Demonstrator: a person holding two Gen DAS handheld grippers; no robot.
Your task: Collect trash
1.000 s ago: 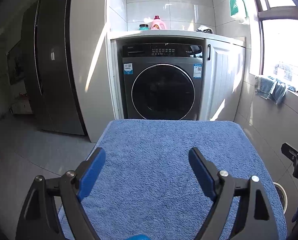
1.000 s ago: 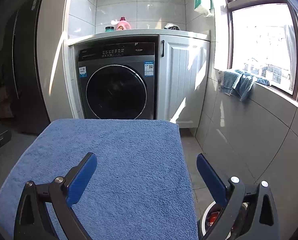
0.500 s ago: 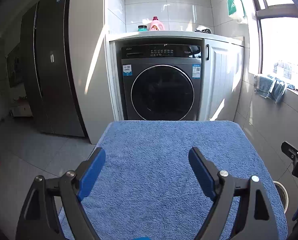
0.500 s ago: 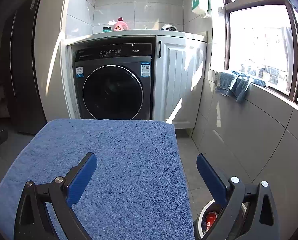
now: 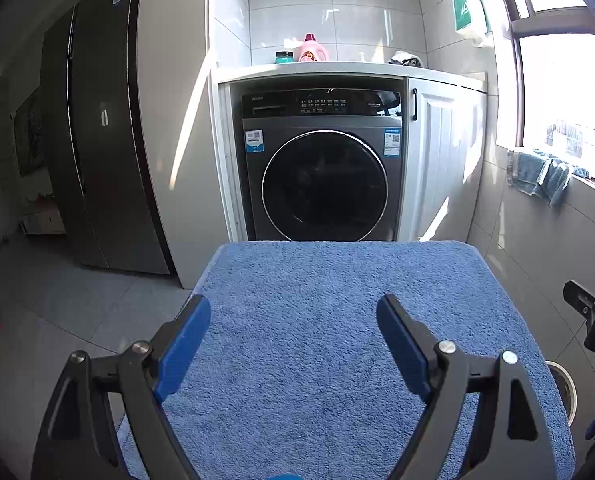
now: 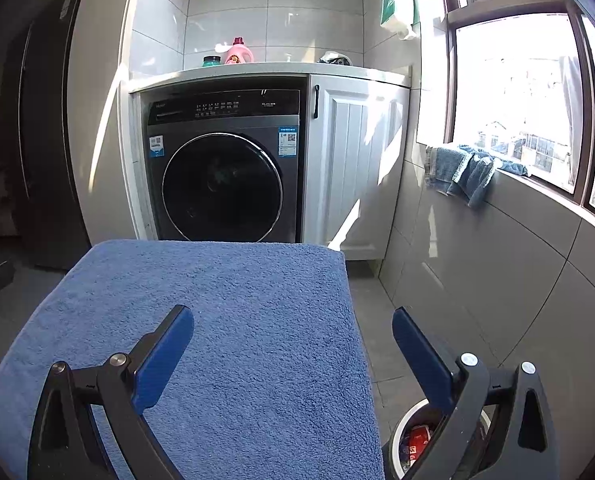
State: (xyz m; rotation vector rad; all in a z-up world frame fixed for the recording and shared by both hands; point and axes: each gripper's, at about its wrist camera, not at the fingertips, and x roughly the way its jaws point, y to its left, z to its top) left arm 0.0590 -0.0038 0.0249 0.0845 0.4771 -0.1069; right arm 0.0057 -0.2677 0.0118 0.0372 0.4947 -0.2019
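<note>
Both grippers, left (image 5: pixel 293 334) and right (image 6: pixel 293 344), hover spread wide over the blue towel (image 6: pixel 233 320); the trash bin (image 6: pixel 401 436) sits beyond its right edge, nearer the right.

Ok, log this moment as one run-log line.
left tool: open, empty, over blue towel | right tool: open, empty, at towel's right edge | bin: on floor right of towel, red item inside | no trash on towel

Towel-covered table (image 5: pixel 337 320) before washing machine (image 5: pixel 323 168); trash bin (image 6: pixel 409 436) right of table.
</note>
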